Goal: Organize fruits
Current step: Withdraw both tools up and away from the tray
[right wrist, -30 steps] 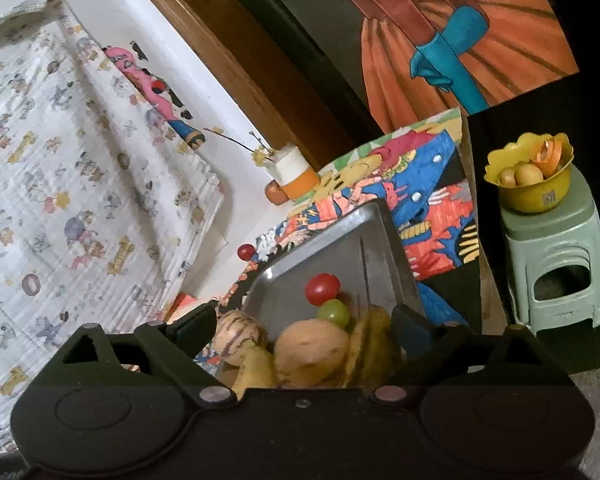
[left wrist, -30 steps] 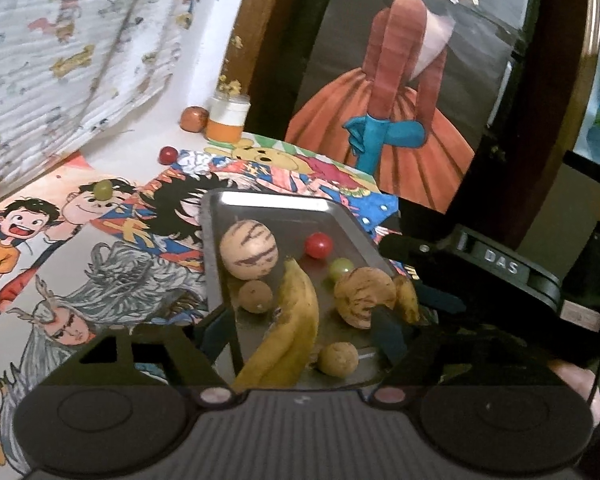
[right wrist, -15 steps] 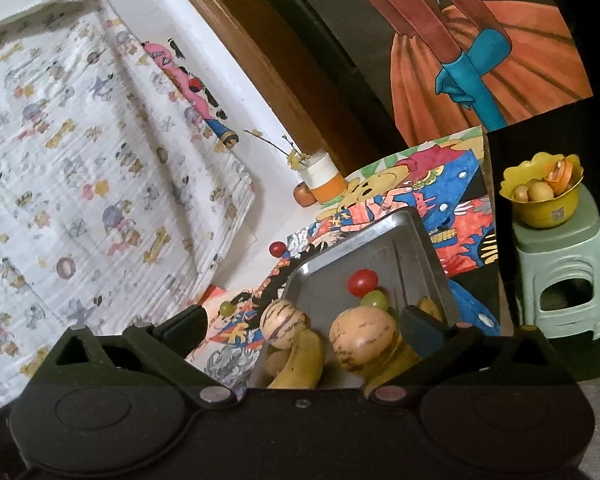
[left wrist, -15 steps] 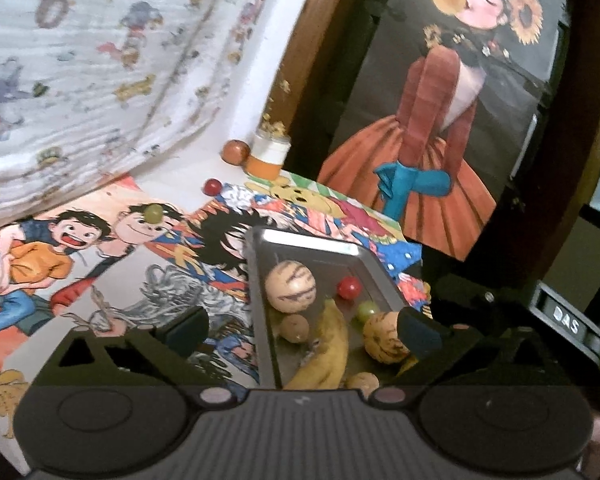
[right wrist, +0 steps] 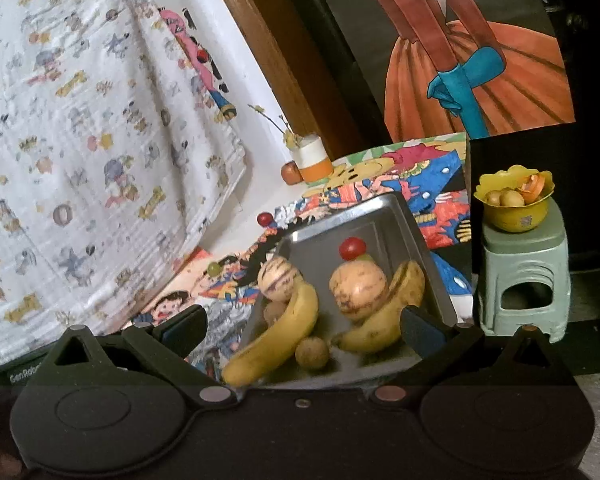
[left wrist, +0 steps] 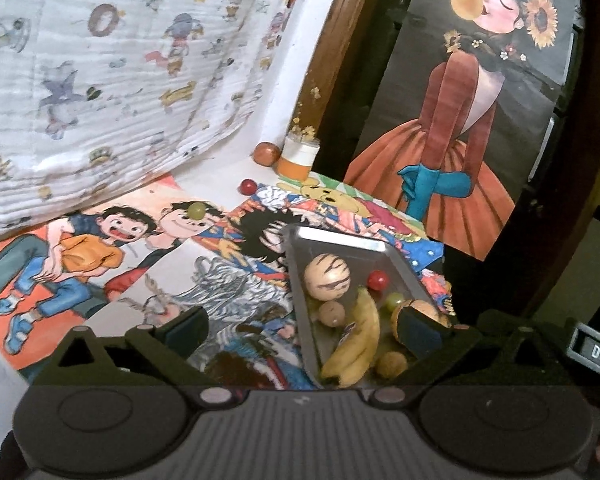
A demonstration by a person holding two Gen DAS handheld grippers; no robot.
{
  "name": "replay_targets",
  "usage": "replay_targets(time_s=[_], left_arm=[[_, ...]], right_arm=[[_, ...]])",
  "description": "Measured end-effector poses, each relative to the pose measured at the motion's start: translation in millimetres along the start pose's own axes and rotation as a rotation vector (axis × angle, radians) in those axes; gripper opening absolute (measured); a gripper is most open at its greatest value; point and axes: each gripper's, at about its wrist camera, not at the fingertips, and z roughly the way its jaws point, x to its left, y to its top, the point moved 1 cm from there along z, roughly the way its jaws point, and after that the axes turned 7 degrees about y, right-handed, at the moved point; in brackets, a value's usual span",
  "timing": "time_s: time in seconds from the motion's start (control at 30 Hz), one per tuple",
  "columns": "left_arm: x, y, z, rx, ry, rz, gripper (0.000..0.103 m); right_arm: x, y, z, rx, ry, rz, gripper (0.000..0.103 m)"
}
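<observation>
A: Left wrist view: left hand-held gripper [left wrist: 304, 326] spread wide, empty; metal tray [left wrist: 340, 240] at lower centre; one green grape [left wrist: 196, 210] loose on the surface, centre-left.

B: Right wrist view: right hand-held gripper [right wrist: 304, 326] also wide. Two bananas [right wrist: 278, 340], two striped melons [right wrist: 358, 288]. Bananas likely soft; grip mid-length.

Both cameras ride low behind their own fingers, looking forward and down across the table toward the wall. The left wrist view sits back and to the left, so the metal tray [left wrist: 404, 264] lies around 5 o'clock. The right wrist view hangs nearer, with the tray [right wrist: 428, 256] close to centre and a green stool [right wrist: 526, 280] at 3 o'clock. They share the tray, the orange-and-white cup [left wrist: 298, 156] and the painted-dress poster [left wrist: 452, 152].
</observation>
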Motion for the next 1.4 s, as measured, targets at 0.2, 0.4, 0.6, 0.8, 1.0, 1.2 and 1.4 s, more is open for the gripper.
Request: replay_targets(time_s=[0.2,0.4,0.6,0.8,1.0,1.2,1.4], left_arm=[[15.0,-8.6,-6.6,0.024,0.043,-0.003,0.102],[33.5,-17.5,-9.5,0.067,0.107,-0.011,0.102],[52.1,-25.1,-16.7,0.084,0.138,-0.039,0.102],[65.1,-30.0,-24.2,0.093,0.16,-0.054,0.102],[74.7,-33.5,-28.0,0.102,0.174,-0.066,0.102],[86.4,-34.0,-30.6,0.106,0.189,-0.095,0.102],[94.2,-25.6,-30.3,0.101,0.202,-0.104,0.102]], right_arm=[[16.4,-15.4,-5.6,0.055,-0.055,-0.049,0.102],[29.0,-29.2,-4.3,0.123,-0.061,-0.06,0.102],[42.3,-39.6,0.8,0.184,-0.047,-0.069,0.102],[55.3,-45.3,7.3,0.24,-0.03,-0.079,0.102],[66.5,-48.8,13.6,0.285,-0.023,-0.099,0.102],[84.2,-43.3,24.7,0.323,0.015,-0.113,0.102],[105.4,-29.1,35.7,0.331,0.039,-0.187,0.102]])
